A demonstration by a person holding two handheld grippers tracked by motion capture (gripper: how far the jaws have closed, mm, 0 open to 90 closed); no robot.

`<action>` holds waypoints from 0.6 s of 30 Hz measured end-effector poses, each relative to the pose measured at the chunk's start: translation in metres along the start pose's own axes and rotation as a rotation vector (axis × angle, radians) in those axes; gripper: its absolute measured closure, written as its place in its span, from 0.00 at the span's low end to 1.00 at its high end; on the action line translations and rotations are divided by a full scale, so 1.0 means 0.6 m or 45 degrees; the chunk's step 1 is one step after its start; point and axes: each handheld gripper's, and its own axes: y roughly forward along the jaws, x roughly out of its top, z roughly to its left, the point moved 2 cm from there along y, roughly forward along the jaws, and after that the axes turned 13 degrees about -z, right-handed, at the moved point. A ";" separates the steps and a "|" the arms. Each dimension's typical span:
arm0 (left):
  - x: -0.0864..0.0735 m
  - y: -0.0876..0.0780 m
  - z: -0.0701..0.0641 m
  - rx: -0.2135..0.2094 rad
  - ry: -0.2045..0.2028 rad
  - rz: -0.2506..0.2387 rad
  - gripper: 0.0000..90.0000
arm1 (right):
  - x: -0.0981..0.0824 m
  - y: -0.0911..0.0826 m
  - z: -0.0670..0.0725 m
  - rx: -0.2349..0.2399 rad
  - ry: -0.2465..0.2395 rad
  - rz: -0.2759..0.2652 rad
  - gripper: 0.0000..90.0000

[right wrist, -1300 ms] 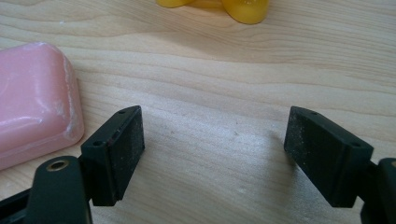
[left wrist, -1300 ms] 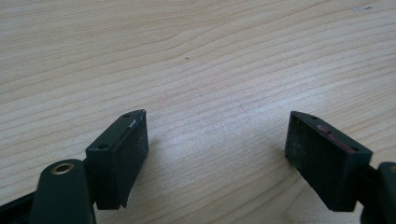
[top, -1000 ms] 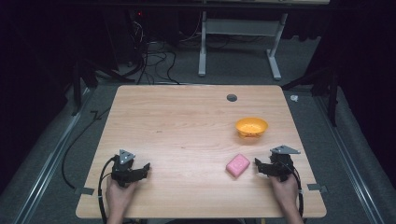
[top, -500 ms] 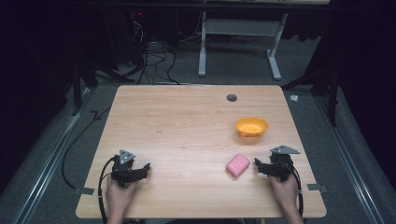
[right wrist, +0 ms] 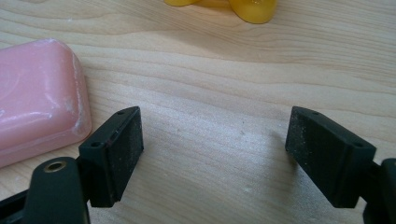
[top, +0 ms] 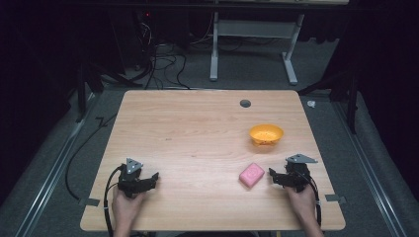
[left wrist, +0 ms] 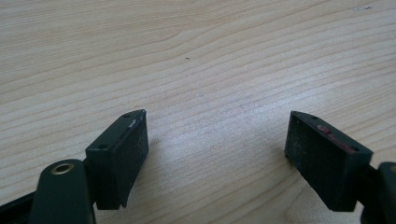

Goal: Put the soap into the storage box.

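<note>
high view: pink soap bar (top: 252, 175) on surface (top: 197, 143), just left of right hand-held gripper (top: 274, 177), near orange dish (top: 266, 134) | left gripper view: left hand-held gripper (left wrist: 217, 140) wide, empty | right gripper view: jaws wide, soap just outside; judgement: centre soap first.

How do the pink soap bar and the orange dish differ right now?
The pink soap bar is a solid, rounded, flat block; the orange dish is round and hollow. The soap lies close beside the open right gripper; the dish sits farther up the table. Both rest untouched on the wood.
</note>
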 end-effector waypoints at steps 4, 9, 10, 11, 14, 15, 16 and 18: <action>0.000 0.000 0.000 -0.001 -0.001 0.000 0.24 | 0.000 0.000 0.000 0.001 -0.002 0.001 0.22; 0.000 0.000 0.000 -0.002 -0.001 0.000 0.24 | 0.000 0.000 -0.002 0.011 0.003 -0.002 0.21; 0.000 0.000 0.000 -0.002 -0.001 0.000 0.24 | 0.000 -0.001 -0.003 0.005 0.004 0.002 0.20; 0.000 0.000 0.000 -0.002 -0.001 0.000 0.24 | 0.000 -0.001 -0.003 0.005 0.004 0.002 0.20; 0.000 0.000 0.000 -0.002 0.000 0.000 0.24 | 0.003 -0.008 -0.006 0.017 0.016 -0.024 0.20; 0.000 0.000 0.000 -0.002 0.000 0.000 0.24 | 0.003 -0.009 -0.005 0.020 0.017 -0.030 0.20; 0.000 0.000 0.000 -0.002 -0.001 0.000 0.24 | 0.005 -0.011 -0.004 0.028 0.021 -0.033 0.20; 0.000 0.000 0.000 -0.002 0.000 0.000 0.24 | 0.007 -0.016 0.000 0.043 0.020 -0.048 0.20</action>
